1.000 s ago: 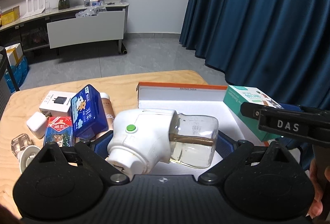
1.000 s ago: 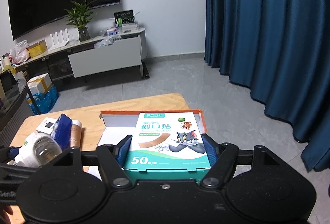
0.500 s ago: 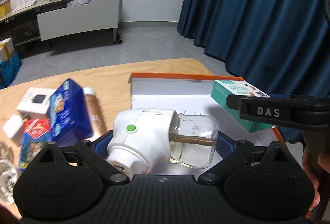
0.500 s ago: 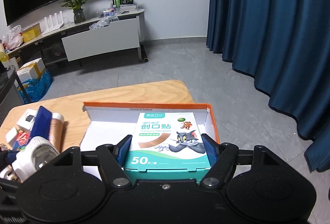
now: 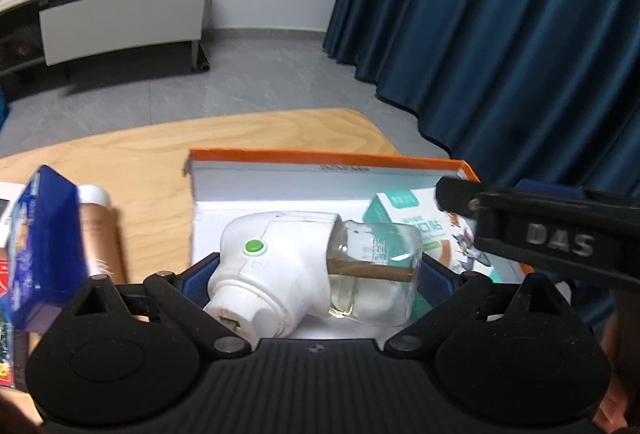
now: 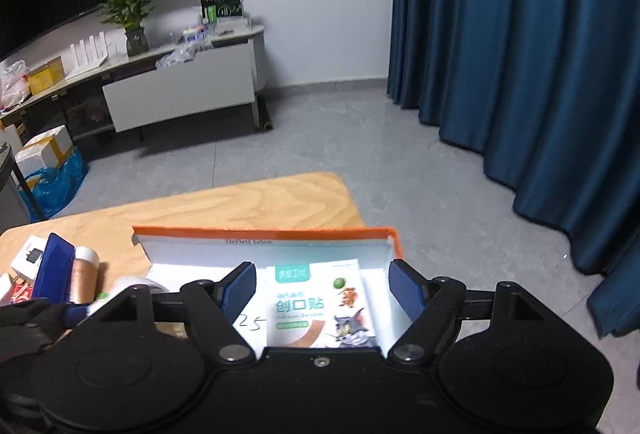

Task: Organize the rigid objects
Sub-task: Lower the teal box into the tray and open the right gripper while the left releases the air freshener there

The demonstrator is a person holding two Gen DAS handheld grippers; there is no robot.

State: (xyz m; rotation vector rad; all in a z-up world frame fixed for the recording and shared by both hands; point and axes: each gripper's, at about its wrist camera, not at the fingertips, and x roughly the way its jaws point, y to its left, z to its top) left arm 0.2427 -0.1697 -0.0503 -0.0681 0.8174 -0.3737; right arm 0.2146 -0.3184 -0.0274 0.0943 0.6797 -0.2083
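in the left view, your left gripper is gripping the plug-in bottle over the tray; tilting it risks a slip. in the right view, your right gripper is opening, pads clear of the plaster box lying in the tray; crowding risks a knock.

My tray sits on the table toward its right end — the plaster box lies flat in it, on its right side. Left of the tray, on the table, a tube lies beside a tilted tin.
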